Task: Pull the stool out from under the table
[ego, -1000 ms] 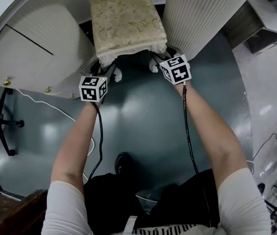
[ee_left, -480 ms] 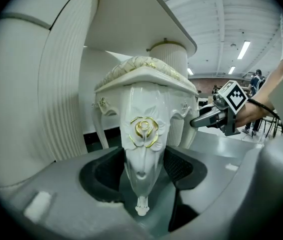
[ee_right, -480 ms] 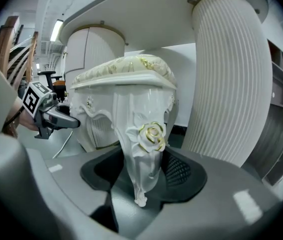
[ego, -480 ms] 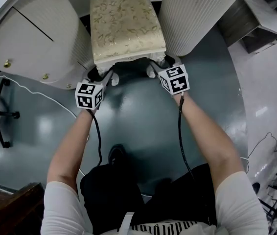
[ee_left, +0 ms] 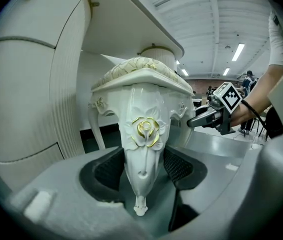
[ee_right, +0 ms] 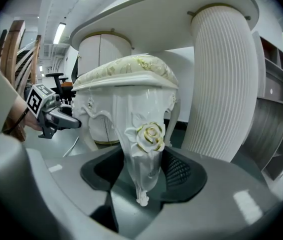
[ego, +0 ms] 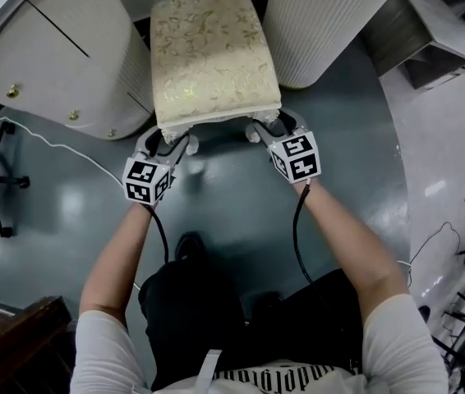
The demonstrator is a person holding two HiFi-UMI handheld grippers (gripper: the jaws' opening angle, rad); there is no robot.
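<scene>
The white table (ego: 68,56) fills the top of the head view, its two fluted pedestals standing apart with a gap between them. The stool (ego: 212,56) sits in that gap on the grey floor (ego: 232,220). Its near end is out in the open and its far end lies between the pedestals. Its long axis runs from the person straight into the gap, so I judge that the pull should come directly back along that line.

The stool lies just ahead of both claws, and neither hand is nearer. The left claw (ego: 169,142) is clamped on the left front leg (ee_left: 142,144), whose gilt rose sits between its pads. The right claw (ego: 265,128) grips the right front leg (ee_right: 144,154) the same way.
</scene>
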